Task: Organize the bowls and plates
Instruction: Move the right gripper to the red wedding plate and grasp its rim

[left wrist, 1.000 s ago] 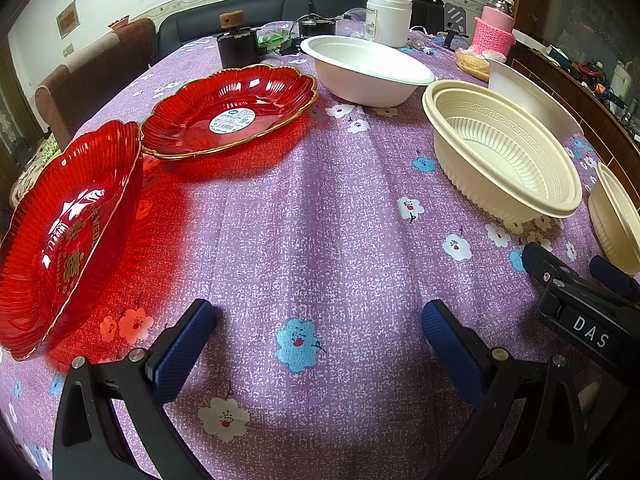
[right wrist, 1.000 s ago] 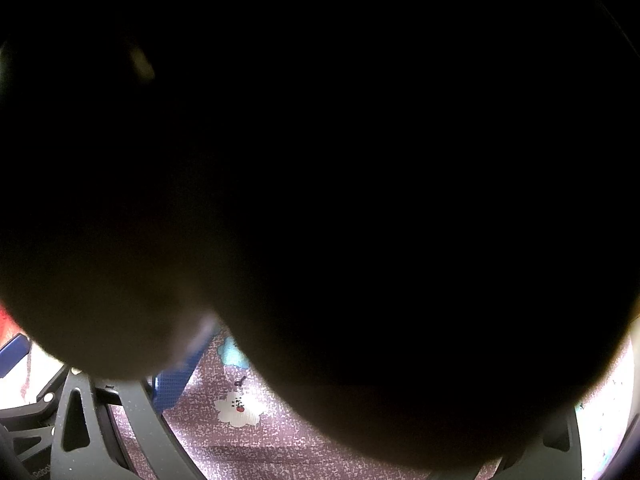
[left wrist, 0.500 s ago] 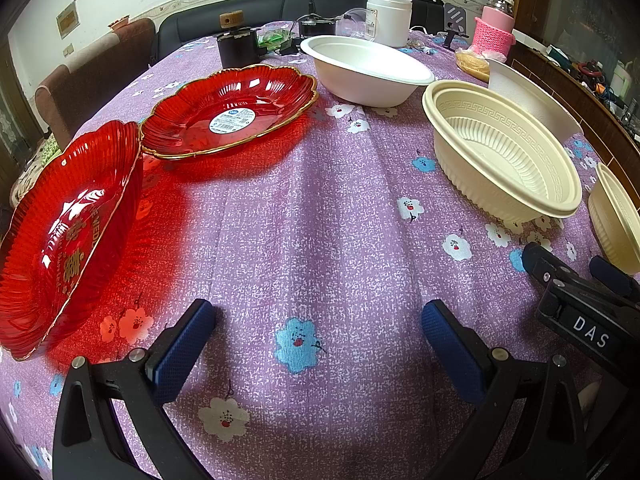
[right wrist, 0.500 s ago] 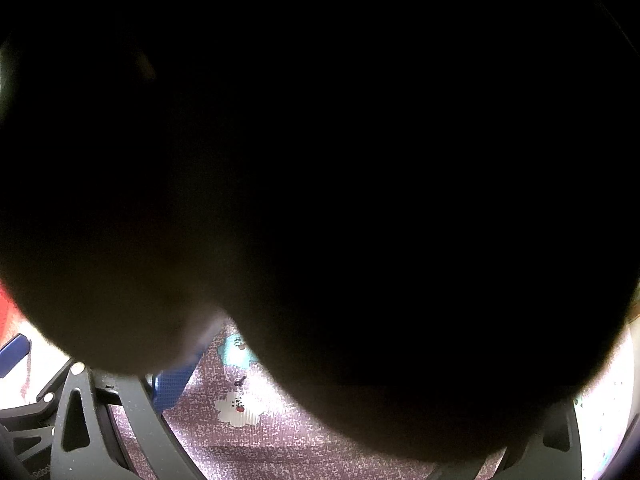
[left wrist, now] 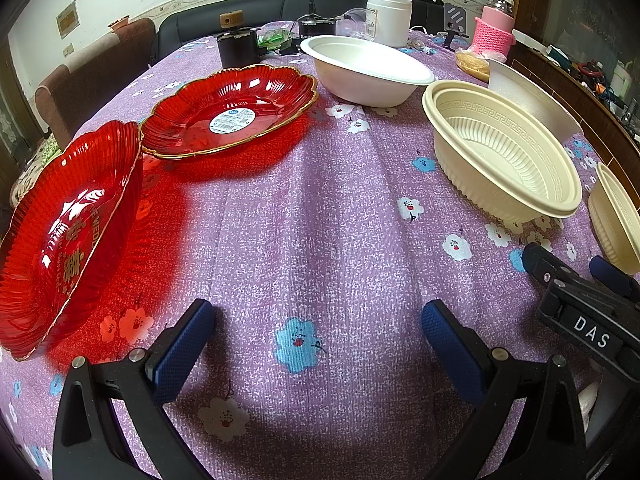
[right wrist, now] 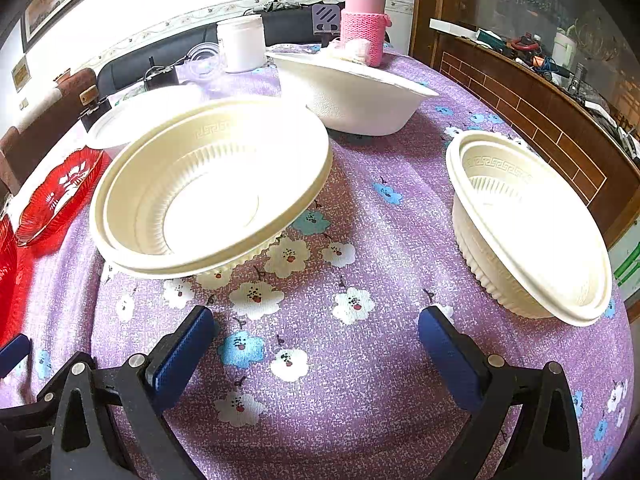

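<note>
Both jaws wide open, empty, low over purple floral desk [left wrist: 320,208]; dark sofa [left wrist: 240,20] far, wooden cabinet [right wrist: 540,120] right.

Right gripper [left wrist: 592,336] body, right of the left fingers: white letters "DAS".
Near red plate [left wrist: 68,236], left of the left fingers: gold characters and partial letters "MEDL".
Far red plate [left wrist: 228,112] sticker [left wrist: 232,120]: print too small to read.
</note>
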A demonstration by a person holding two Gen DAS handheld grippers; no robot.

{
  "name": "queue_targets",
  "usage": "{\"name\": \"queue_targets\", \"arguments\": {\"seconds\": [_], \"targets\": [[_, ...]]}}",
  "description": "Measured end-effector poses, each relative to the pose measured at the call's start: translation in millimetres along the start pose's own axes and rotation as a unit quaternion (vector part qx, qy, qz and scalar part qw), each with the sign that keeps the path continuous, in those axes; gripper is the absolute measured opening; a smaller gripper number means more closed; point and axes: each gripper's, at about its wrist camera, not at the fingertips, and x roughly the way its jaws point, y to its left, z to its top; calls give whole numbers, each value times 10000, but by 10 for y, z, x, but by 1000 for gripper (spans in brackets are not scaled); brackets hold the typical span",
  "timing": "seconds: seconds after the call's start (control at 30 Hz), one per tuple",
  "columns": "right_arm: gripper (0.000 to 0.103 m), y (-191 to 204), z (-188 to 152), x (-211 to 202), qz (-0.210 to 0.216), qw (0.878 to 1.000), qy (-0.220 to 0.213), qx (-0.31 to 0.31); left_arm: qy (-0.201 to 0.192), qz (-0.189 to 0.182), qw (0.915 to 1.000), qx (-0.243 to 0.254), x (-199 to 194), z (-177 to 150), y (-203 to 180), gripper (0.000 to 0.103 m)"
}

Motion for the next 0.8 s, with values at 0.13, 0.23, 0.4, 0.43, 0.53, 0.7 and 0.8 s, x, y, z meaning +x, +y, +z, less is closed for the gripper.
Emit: {"name": "queue_targets", "arguments": {"seconds": [0.13,0.23,0.4,0.43,0.53,0.7,0.8], "targets": [[102,-1,1,0,4,10000,0,2,0,0,10000,0,-1,-1,1,103],[102,3,0,0,5,10000,1,3,0,1,10000,0,-2,-1,4,103],[102,-14,0,-4,77,9999,63,-81,-1,77,9999,-87,-1,5,-12,103],[102,-18,14,-8,104,9998,117,-112,-3,99,9999,-103,-3,5,-17,103],[102,-15,41,-4,108,9995,249,-180,5,59,10000,-62,4,1,-2,103],[102,-10,-76,-55,62,9995,291,-136,16,44,10000,-10,13,-9,-46,103],[102,-14,-144,-117,178,9989,359,-238,159,-253,9994,147,-83,-49,-43,100]]}}
